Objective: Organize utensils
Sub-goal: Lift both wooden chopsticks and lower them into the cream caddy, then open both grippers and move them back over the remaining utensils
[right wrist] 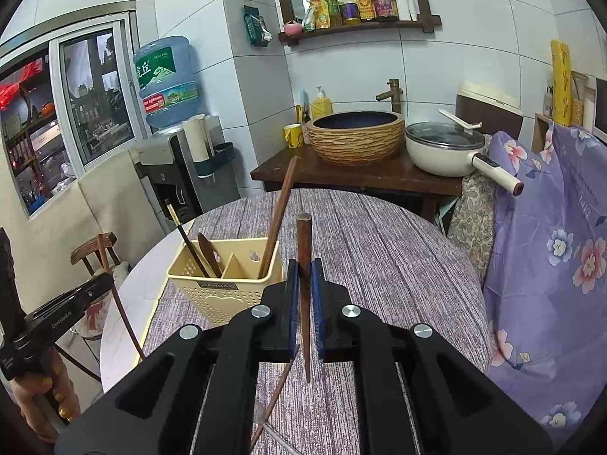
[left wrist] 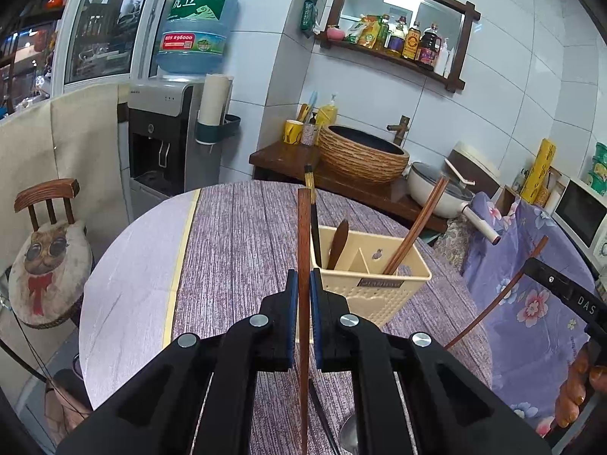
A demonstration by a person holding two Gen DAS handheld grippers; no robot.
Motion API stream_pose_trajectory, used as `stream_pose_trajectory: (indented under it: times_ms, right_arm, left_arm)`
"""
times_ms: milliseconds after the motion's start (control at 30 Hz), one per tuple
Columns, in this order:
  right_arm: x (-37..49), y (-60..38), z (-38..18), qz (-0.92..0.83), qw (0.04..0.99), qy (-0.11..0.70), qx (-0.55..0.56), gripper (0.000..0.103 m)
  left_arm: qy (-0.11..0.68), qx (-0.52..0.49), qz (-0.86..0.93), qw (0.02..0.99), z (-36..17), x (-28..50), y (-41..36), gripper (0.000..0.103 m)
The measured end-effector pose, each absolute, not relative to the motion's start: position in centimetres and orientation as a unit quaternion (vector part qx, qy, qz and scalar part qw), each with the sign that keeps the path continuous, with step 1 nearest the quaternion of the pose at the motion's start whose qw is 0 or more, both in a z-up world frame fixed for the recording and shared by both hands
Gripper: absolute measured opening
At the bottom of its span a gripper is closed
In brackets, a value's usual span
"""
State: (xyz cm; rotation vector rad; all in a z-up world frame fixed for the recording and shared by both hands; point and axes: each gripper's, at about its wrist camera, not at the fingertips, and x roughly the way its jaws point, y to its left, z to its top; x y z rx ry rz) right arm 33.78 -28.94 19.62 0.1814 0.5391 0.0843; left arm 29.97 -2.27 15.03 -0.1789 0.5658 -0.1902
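A cream utensil holder (left wrist: 373,286) (right wrist: 224,284) stands on the round table. It holds a black chopstick (left wrist: 314,227), a wooden spoon (left wrist: 338,244) and brown chopsticks (left wrist: 415,225). My left gripper (left wrist: 303,288) is shut on a brown wooden chopstick (left wrist: 303,235), held upright just left of the holder. My right gripper (right wrist: 304,280) is shut on another brown chopstick (right wrist: 304,250), upright, right of the holder. A chopstick (right wrist: 271,405) and a metal spoon (left wrist: 349,436) lie on the table below the grippers.
The table wears a purple striped cloth (left wrist: 242,250). A flowered purple cloth (right wrist: 550,265) hangs at the right. Behind the table stands a wooden counter with a woven basin (right wrist: 354,136) and a white pot (right wrist: 444,148). A chair (left wrist: 49,258) is at the left.
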Motion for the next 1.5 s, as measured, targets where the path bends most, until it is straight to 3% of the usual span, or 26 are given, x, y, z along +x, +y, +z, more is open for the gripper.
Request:
stream_pose_trajectory:
  times_ms: [233, 467, 600, 1067, 1500]
  right_arm:
    - [34.5, -28.3, 24.4, 0.079, 0.959, 0.256, 0.093, 0.008]
    - [35.2, -27.3, 32.1, 0.099, 0.971, 0.199, 0.088, 0.008]
    - [36.8, -26.9, 33.7, 0.096, 0.975, 0.179, 0.094, 0.008]
    - [43.5, -24.8, 24.0, 0.080, 0.956, 0.265, 0.096, 0.008]
    - [45.0, -24.5, 20.5, 0.070, 0.950, 0.289, 0.093, 0.008]
  left_arm:
    - [0.247, -0.113, -0.105, 0.957, 19.9, 31.6, -2.2, 0.007]
    - [0.146, -0.140, -0.094, 0.975, 26.6, 33.5, -2.6, 0.007]
    - [0.105, -0.136, -0.080, 0.982, 27.0, 35.7, -4.0, 0.007]
    - [0.169, -0.100, -0.071, 0.978, 18.1, 38.3, -6.0, 0.007]
    - [0.223, -0.079, -0.085, 0.968, 14.3, 38.7, -6.7, 0.007]
